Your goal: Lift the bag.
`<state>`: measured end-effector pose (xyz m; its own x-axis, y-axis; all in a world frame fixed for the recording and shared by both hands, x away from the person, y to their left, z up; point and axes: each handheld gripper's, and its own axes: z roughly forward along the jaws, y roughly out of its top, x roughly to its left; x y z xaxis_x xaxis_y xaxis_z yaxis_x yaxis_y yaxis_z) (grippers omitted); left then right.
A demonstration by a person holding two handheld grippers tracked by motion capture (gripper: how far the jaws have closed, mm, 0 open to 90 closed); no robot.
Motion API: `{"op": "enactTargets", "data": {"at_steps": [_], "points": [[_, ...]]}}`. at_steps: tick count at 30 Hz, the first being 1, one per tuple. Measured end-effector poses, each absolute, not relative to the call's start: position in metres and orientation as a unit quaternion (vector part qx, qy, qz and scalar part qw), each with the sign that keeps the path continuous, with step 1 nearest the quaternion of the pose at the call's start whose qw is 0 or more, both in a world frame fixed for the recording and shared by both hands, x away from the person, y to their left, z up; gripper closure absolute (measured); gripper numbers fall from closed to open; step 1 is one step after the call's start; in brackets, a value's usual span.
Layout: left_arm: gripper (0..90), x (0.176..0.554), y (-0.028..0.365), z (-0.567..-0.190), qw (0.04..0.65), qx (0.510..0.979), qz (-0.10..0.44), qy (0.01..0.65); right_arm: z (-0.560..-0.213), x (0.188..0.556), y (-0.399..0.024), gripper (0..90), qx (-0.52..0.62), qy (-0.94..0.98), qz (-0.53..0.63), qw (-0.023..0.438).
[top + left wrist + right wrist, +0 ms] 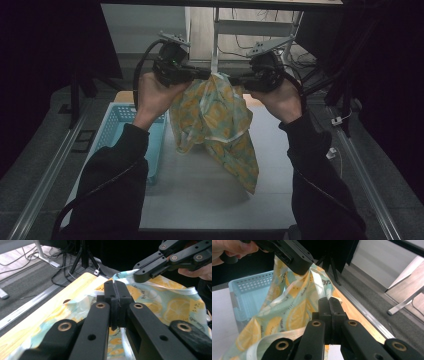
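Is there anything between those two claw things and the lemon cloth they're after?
Nothing visible. Both the left gripper and right gripper are already shut on the lemon-print cloth, pinching its top edge and holding it above the table, beside the blue basket.

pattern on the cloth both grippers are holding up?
Yellow lemon slices on pale mint-green cloth with a white border; clearest in the right gripper view.
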<state>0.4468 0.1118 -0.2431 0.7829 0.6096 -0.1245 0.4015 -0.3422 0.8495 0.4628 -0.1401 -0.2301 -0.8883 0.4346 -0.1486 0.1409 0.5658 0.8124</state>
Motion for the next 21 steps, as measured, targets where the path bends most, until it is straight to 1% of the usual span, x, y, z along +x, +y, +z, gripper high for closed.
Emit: {"op": "enactTargets", "data": {"at_steps": [12,21], "points": [[89.3,0.457,0.101,-0.274,0.458,0.827,0.101,0.310,-0.256,0.470,-0.140,90.0,0.176,0.877,0.419,0.159],[88.1,0.466,0.095,-0.290,0.447,0.835,0.095,0.308,-0.270,0.476,-0.140,89.6,0.183,0.878,0.416,0.148]]}}
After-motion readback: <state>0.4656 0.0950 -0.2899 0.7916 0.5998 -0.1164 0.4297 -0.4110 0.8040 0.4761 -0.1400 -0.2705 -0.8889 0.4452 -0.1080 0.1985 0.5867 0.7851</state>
